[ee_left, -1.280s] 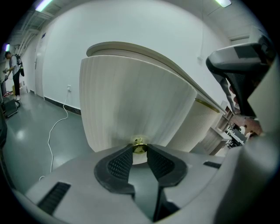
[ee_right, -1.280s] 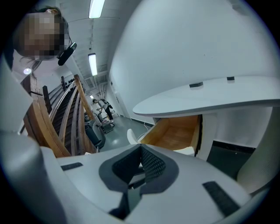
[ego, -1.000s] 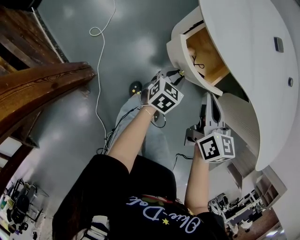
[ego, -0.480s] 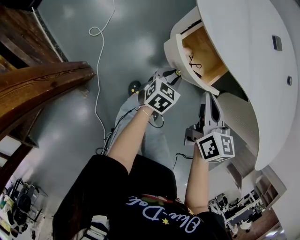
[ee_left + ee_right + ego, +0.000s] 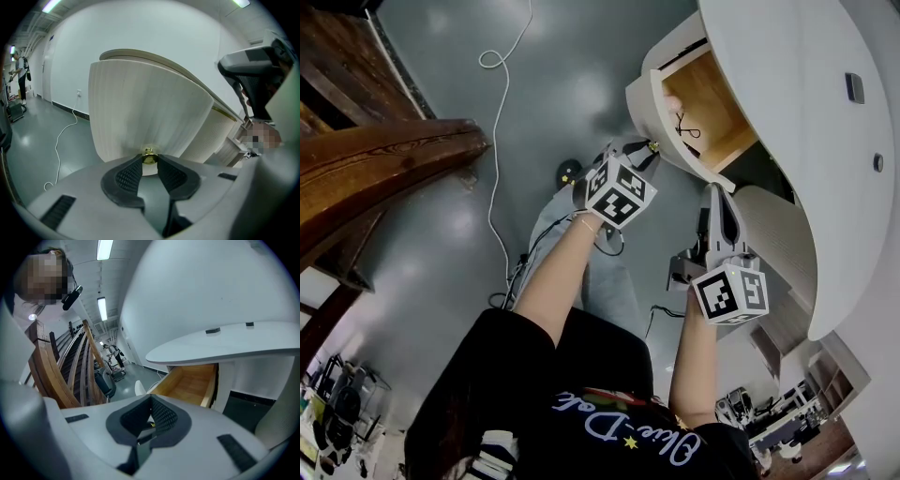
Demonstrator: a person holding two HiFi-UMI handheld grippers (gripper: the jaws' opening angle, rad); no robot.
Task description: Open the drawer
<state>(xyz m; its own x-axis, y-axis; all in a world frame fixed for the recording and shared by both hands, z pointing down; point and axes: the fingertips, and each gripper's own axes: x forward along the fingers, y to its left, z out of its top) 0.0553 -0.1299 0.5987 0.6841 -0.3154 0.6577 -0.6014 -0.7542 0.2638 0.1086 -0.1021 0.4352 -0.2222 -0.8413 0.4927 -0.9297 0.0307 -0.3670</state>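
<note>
Drawer (image 5: 642, 89) standing open, small black loop (image 5: 686, 124) lying inside. Left gripper (image 5: 150, 160) clamping its brass knob (image 5: 149, 155); right gripper (image 5: 151, 401) hanging closed, empty. White cable (image 5: 501, 112) trailing across floor (image 5: 581, 56).

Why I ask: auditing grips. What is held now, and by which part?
The left gripper grips the drawer by its brass knob; the right gripper holds nothing, jaws together.

Wears a black T-shirt (image 5: 581, 375) lettered in pale blue script with a yellow star, grey trousers (image 5: 609, 281), a thin bracelet (image 5: 589, 223). Bears pale grey left gripper (image 5: 150, 161) and right gripper (image 5: 150, 401), black dimpled pads (image 5: 129, 176), a black-and-white marker cube (image 5: 621, 192) on each.
</note>
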